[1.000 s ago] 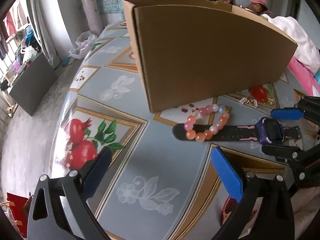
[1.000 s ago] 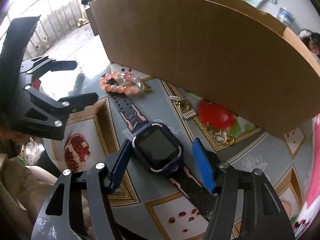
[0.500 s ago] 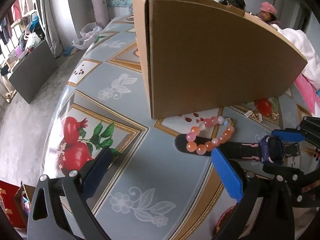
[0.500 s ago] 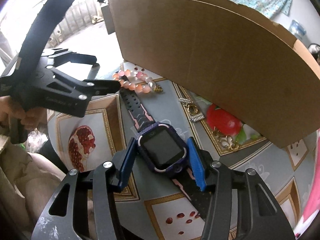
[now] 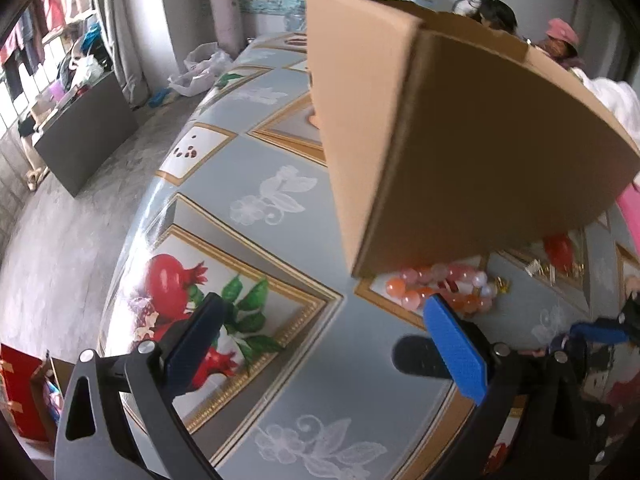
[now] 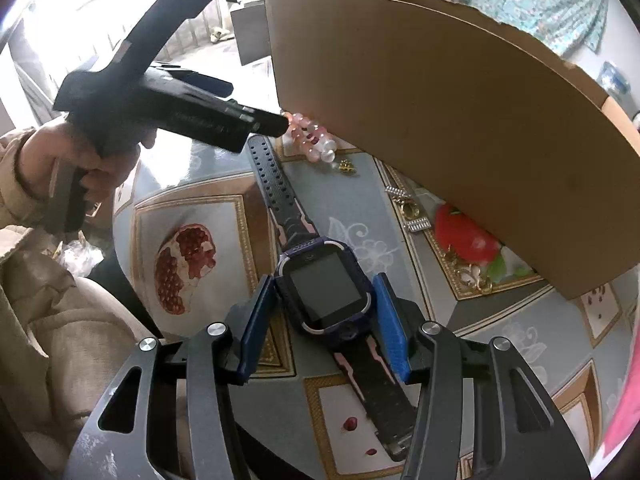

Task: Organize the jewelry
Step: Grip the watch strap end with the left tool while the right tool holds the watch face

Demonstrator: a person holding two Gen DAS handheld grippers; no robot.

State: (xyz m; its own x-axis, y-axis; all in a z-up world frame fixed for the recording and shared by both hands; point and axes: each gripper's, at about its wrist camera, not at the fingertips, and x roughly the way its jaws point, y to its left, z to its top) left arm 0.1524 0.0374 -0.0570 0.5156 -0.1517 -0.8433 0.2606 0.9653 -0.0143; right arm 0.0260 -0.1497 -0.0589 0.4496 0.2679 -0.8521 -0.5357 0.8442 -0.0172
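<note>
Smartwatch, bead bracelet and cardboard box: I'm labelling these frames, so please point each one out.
Smartwatch (image 6: 326, 292): right wrist view, on its dark screen.
Bead bracelet (image 6: 314, 142): right wrist view, on the pink beads by the box corner.
Cardboard box (image 5: 480, 152): left wrist view, on its broad front wall.

A grey cabinet (image 5: 86, 128) stands on the floor beside a white plastic bag (image 5: 200, 70) (crumpled).

Daylight floods both views, strongest from the windows (image 6: 60, 20) on the far left, which blow out to white in the right wrist view. The glossy bench (image 5: 132, 248) throws a pale glare along its left edge. Fisheye bending curves the cardboard box (image 5: 480, 152) and darkens the corners. The bead bracelet (image 5: 444, 284) and box edges smear with motion blur.
</note>
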